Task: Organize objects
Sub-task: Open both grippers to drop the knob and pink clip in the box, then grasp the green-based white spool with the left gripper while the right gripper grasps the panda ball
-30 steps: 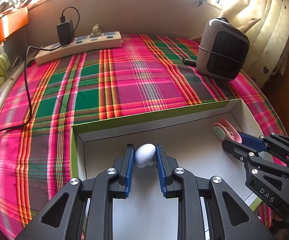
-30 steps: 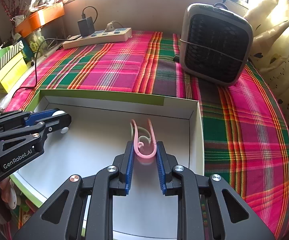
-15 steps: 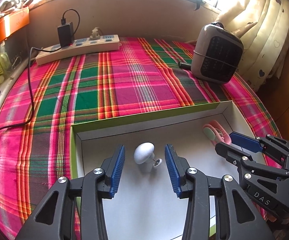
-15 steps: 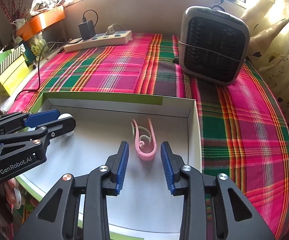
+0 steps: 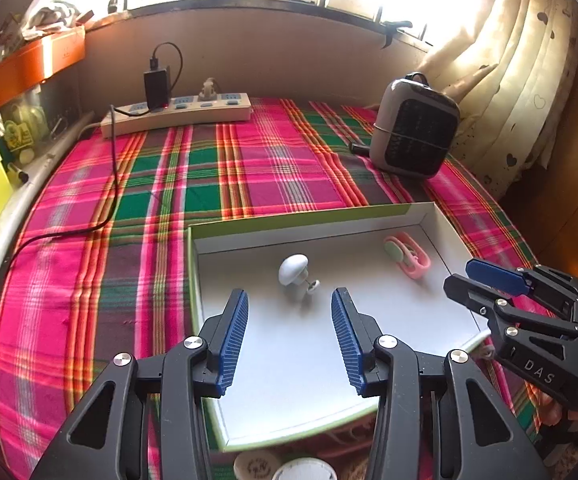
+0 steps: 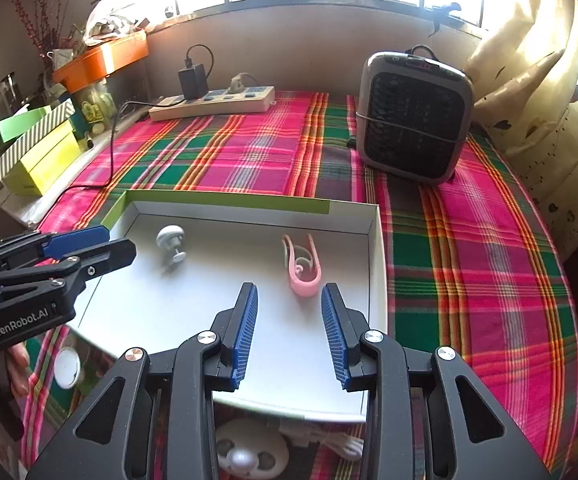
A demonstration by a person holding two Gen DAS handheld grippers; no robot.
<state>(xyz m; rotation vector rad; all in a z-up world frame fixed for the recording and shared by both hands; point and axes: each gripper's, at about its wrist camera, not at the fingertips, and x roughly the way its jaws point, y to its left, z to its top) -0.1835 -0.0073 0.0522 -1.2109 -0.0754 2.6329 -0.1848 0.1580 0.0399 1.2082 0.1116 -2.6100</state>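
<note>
Gaping wide over the near part of the tray [image 5: 429, 212], left tool [image 5: 289, 330] and right tool [image 6: 289, 330], both empty. Lying ahead on the tray floor, well apart: white knob [image 5: 293, 270] at left, pink clip [image 6: 303, 266] at right. Beyond, on the plaid-covered desk [image 5: 249, 160]: heater [image 6: 415, 120], power strip [image 5: 177, 114].

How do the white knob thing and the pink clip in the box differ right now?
Colour and form: the white knob is a rounded mushroom-like cap on a short stem ending in a small disc; the pink clip is a long open loop with a curl inside.
Place: the knob lies toward the box's left side, ahead of the left claw; the clip lies toward its right wall, ahead of the right claw.
Shared: both rest loose on the box floor, neither claw touching them.
</note>
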